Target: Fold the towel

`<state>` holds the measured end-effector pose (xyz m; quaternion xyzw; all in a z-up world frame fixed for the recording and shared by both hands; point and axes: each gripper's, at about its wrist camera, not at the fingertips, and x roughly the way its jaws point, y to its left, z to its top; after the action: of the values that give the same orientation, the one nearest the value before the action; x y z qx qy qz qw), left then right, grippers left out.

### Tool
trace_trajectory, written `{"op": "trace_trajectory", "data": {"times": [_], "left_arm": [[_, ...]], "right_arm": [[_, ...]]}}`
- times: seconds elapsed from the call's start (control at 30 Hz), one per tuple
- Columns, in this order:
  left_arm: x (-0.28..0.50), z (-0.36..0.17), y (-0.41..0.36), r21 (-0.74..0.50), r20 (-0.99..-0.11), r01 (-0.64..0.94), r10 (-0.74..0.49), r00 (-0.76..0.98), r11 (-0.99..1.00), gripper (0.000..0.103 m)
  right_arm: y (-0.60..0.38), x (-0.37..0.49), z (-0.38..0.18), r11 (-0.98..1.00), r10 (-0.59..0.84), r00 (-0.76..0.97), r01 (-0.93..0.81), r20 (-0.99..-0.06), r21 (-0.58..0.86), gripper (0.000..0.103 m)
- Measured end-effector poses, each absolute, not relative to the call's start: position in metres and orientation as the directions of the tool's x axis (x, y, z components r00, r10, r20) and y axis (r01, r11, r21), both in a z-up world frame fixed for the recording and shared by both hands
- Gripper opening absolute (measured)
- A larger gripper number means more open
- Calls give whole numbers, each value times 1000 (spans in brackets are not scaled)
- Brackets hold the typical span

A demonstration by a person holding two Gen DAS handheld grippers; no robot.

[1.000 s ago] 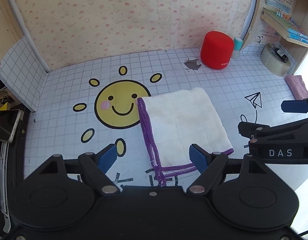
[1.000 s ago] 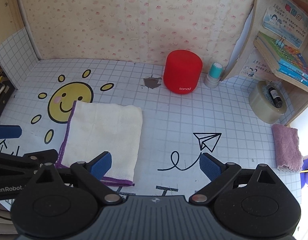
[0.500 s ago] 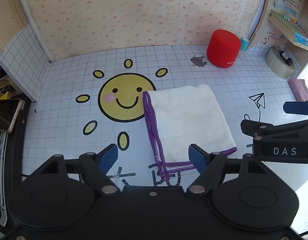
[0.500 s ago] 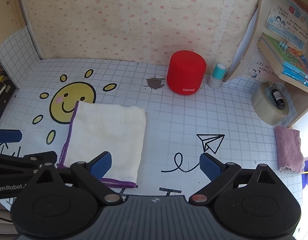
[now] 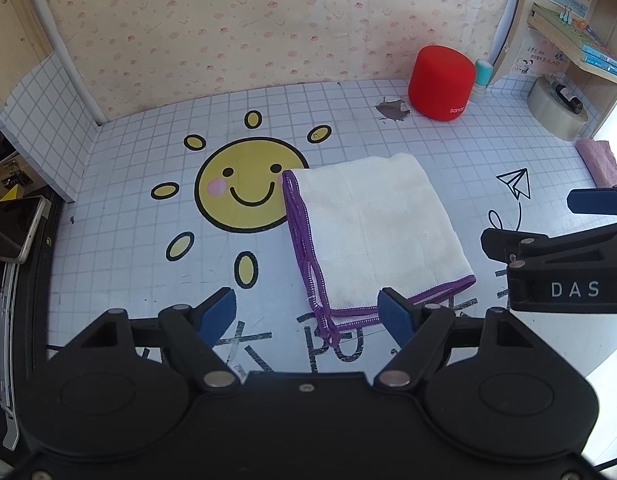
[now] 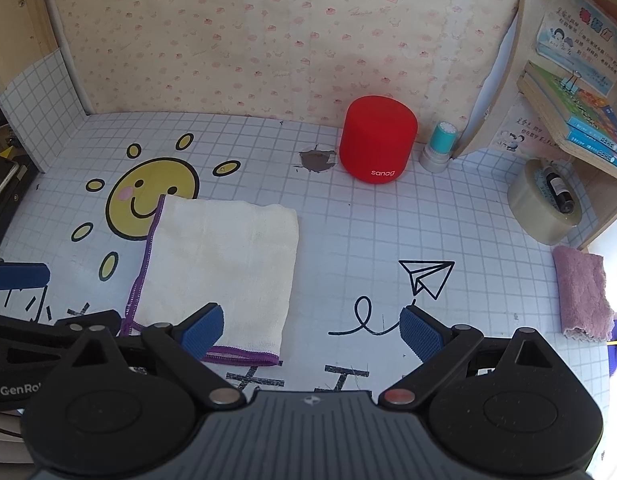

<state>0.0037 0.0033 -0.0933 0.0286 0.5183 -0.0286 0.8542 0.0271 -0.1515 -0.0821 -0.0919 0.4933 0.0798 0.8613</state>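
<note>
The towel [image 5: 372, 232], soft cream cloth with purple stitched edges, lies folded square and flat, overlapping the right edge of the sun drawing [image 5: 244, 186]. Gridded tabletop [image 5: 120, 216] is bare left of the sun. Left gripper [image 5: 310, 314] and right gripper [image 6: 312, 330] stand wide apart, empty.
</note>
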Motion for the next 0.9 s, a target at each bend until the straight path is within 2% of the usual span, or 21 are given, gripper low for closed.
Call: {"op": "trace_trajectory", "data": {"times": [0.9], "left_arm": [[-11, -94, -8, 17, -898, 116, -35, 438, 993, 79]], "right_arm": [[-160, 13, -85, 971, 53, 487, -230, -872, -69, 95]]}}
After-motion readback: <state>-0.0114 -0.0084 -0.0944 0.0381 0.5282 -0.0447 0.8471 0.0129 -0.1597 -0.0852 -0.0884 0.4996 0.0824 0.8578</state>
